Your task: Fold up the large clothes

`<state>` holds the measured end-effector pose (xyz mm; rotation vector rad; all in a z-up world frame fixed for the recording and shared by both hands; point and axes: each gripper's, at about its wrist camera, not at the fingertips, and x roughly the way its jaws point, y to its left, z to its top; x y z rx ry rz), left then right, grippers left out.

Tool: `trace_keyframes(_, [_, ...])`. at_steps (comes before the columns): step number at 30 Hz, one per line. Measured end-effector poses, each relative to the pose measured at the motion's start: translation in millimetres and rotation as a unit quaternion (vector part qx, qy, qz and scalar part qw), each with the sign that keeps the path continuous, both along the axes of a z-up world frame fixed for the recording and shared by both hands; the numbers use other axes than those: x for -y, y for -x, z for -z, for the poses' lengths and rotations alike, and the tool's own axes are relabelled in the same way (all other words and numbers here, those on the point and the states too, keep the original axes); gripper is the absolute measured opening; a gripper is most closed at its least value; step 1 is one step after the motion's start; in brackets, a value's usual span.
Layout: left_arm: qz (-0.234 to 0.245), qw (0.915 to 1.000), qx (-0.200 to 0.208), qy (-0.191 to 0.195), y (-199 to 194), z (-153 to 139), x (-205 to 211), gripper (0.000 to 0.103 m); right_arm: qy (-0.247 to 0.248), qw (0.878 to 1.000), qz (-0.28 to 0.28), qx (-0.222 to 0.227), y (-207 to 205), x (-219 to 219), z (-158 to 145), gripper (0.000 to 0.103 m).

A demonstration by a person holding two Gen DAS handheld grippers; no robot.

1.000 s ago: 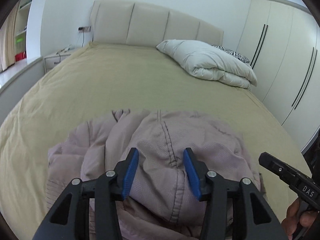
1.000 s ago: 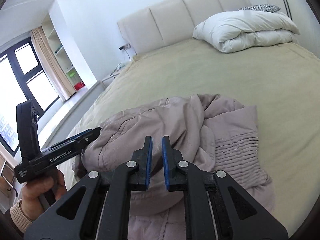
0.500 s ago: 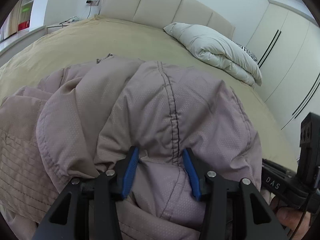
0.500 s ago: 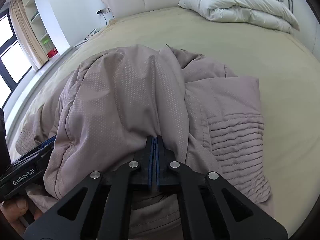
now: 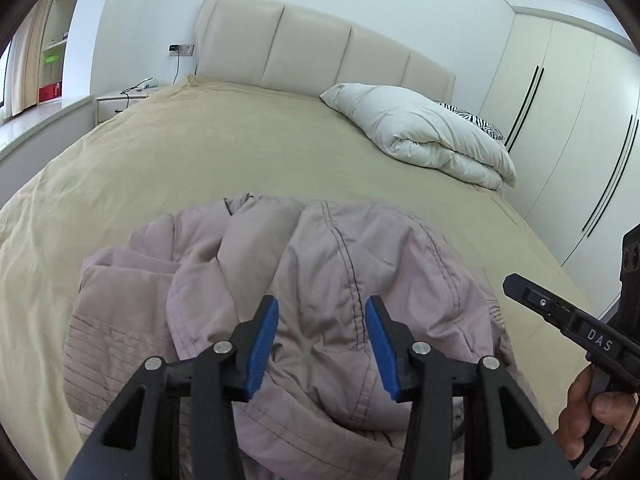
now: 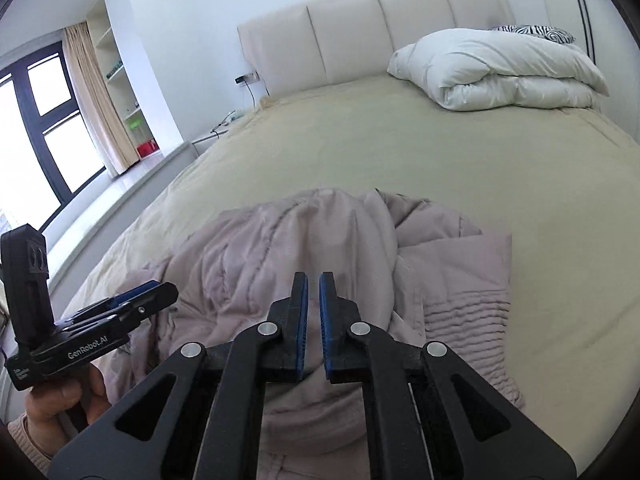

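Jacket (image 5: 320, 280) bunched under both grippers, left fingers (image 5: 262, 340) half-spread over it, right fingers (image 6: 300, 320) nearly closed, empty

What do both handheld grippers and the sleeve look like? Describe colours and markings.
Both the left gripper and right gripper are black linkages with silver rivets and blue ribbed pads. The left one carries white GenRobot.AI lettering and a black camera block; the right one reads DAS. A pale pink knitted sleeve covers the left wrist.
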<state>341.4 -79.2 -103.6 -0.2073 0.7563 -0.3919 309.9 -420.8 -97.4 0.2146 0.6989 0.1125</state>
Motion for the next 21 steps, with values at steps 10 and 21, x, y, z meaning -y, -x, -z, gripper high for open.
trace_keyframes(10, [0.01,0.9973,-0.042,-0.06,-21,50,0,0.046,0.019,0.994,-0.042,-0.1,-44,-45,95,0.005])
trace_keyframes(21, [0.021,0.9995,-0.004,-0.024,-41,-4,9,0.046,-0.015,0.999,-0.007,-0.028,-60,-30,21,0.006])
